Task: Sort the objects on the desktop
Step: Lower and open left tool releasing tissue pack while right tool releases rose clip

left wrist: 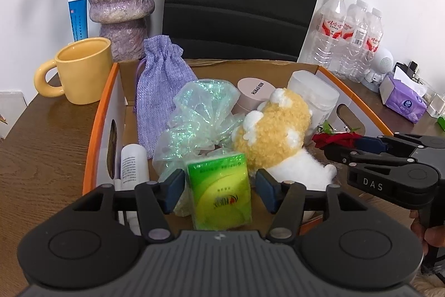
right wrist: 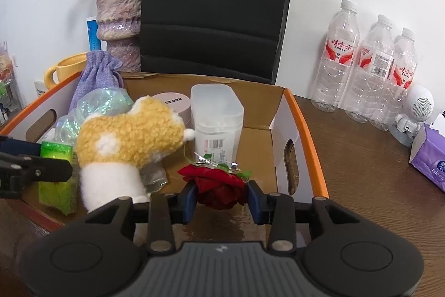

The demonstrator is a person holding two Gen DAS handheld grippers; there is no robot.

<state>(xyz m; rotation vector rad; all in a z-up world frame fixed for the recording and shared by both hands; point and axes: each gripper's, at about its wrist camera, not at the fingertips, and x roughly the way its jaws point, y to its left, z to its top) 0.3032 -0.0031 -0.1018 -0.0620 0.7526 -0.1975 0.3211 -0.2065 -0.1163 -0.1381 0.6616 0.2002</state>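
The green tissue pack (left wrist: pixel 219 191) stands between the left gripper (left wrist: pixel 219 189) fingers, spread with a gap on the right side — apparently just let go inside the cardboard box (left wrist: pixel 94 118). The right gripper (right wrist: pixel 221 199) pinches the red fabric rose (right wrist: pixel 218 185) over the box floor — lower it past the plush toy (right wrist: pixel 130 138) before parting the fingers.

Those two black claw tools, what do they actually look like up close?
Each is matte black plastic. The left gripper and right gripper both have a grey ribbed centre panel with a small logo, round discs on either side, silver pivot pins, and two linkage fingers tipped with dark blue pads. One bears white letters "DAS" on its side.
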